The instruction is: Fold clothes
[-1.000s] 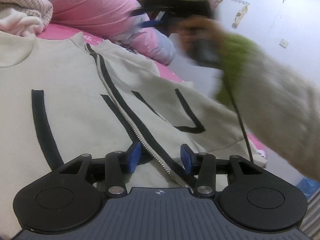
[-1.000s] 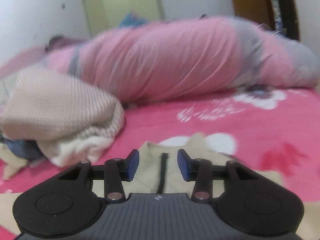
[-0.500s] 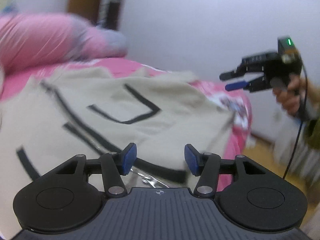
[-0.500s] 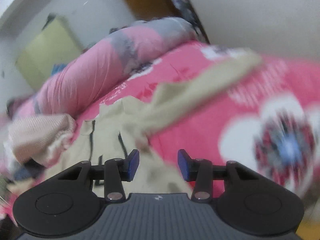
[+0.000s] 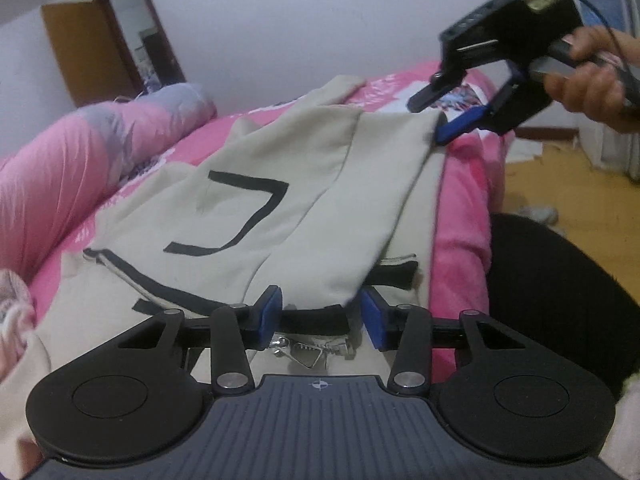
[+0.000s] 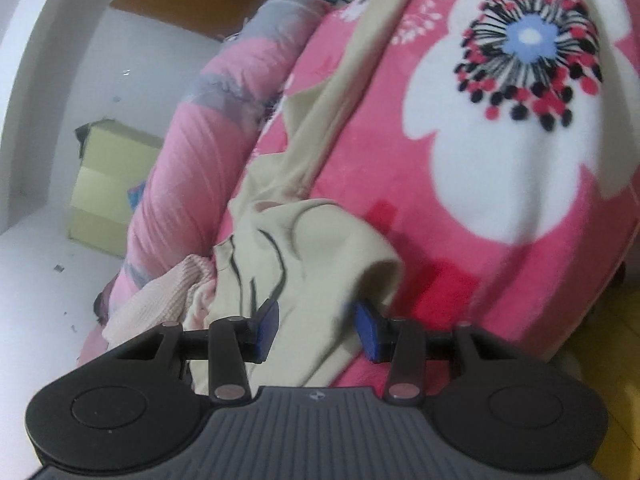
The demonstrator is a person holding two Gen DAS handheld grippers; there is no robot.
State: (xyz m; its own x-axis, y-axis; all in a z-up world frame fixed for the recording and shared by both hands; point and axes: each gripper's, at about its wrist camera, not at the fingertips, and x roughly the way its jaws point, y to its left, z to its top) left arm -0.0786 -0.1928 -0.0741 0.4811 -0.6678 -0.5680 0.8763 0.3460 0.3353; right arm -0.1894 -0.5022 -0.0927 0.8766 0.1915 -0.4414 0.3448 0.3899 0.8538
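Note:
A beige zip-up jacket (image 5: 280, 200) with black stripes lies spread on the pink flowered blanket (image 5: 460, 208). My left gripper (image 5: 320, 318) sits at its near hem. Its jaws are closing, with the black hem band and the zipper end between the blue pads, which do not press on them. A hand (image 5: 580, 80) holds my right gripper (image 5: 428, 120) at the jacket's far right corner. In the right wrist view that gripper (image 6: 320, 328) is open, with a raised fold of the beige jacket (image 6: 312, 248) in its gap.
A rolled pink and grey duvet (image 5: 60, 184) lies along the far side of the bed. A pink knitted garment (image 6: 160, 292) is heaped beside the jacket. A dark rounded shape (image 5: 560, 300) and wooden floor (image 5: 560, 184) lie past the bed edge at right.
My left gripper has rolled and shifted from the zipper to the jacket's hem. My right gripper has swept from the collar end down to the jacket's far right corner, where fabric now lies between its fingers.

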